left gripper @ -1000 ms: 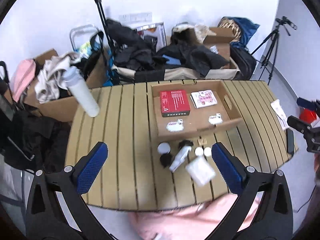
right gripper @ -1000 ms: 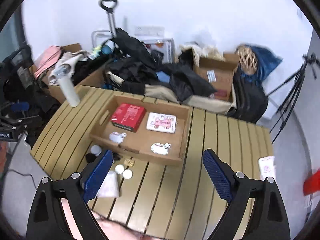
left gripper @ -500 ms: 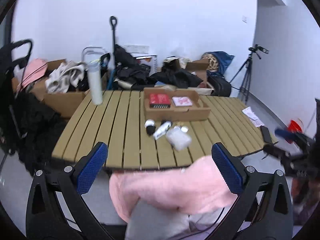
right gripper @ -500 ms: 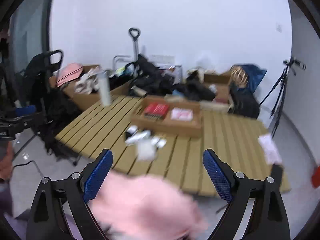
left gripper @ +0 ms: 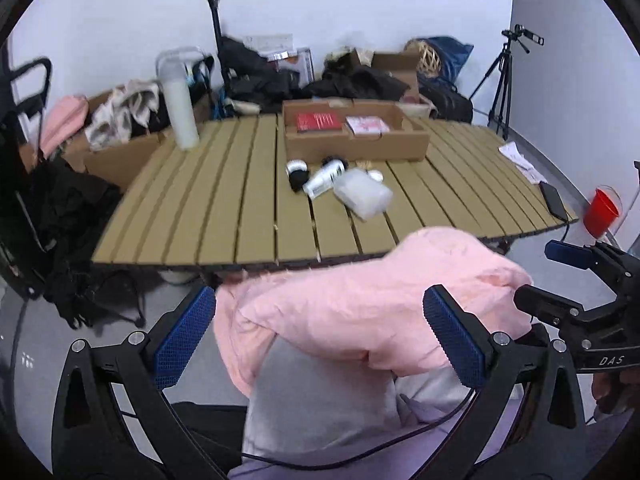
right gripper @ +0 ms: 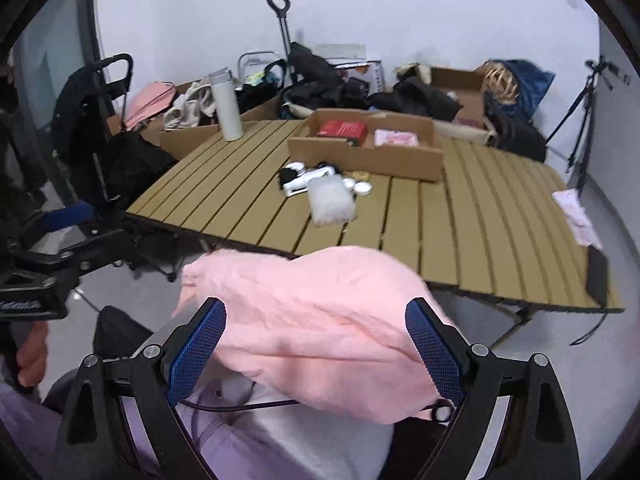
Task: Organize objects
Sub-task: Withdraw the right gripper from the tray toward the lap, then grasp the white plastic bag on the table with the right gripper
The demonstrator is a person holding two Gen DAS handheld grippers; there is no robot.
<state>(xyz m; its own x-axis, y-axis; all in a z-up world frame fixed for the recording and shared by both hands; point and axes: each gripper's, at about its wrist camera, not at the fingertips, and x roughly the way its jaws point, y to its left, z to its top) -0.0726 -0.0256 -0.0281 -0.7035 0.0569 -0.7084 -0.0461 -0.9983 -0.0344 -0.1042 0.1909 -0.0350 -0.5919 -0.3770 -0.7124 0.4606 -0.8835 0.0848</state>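
A cardboard tray (left gripper: pixel 354 144) (right gripper: pixel 366 154) stands on the slatted wooden table (left gripper: pixel 224 208) (right gripper: pixel 480 216). It holds a red box (left gripper: pixel 319 121) (right gripper: pixel 340 129) and a pink-white packet (left gripper: pixel 367 124) (right gripper: pixel 396 137). In front of it lie a clear plastic bag (left gripper: pixel 362 194) (right gripper: pixel 331 199), a white tube (left gripper: pixel 325 178), a black-and-white jar (left gripper: pixel 297 172) and small white discs (right gripper: pixel 362 188). My left gripper (left gripper: pixel 320 332) and right gripper (right gripper: pixel 316 350) are open and empty, low in front of the table, above the person's pink-clad lap (left gripper: pixel 360 308) (right gripper: pixel 312 328).
A white bottle (left gripper: pixel 180 114) (right gripper: pixel 228 106) stands at the table's far left. A black phone (left gripper: pixel 554 204) and papers (left gripper: pixel 518 156) lie at the right edge. A red cup (left gripper: pixel 602 212) sits beyond it. Boxes, clothes, bags and a tripod (left gripper: pixel 500 76) crowd the back.
Both grippers have pulled back from above the table and dropped low, to the person's lap. The table's objects have not moved.
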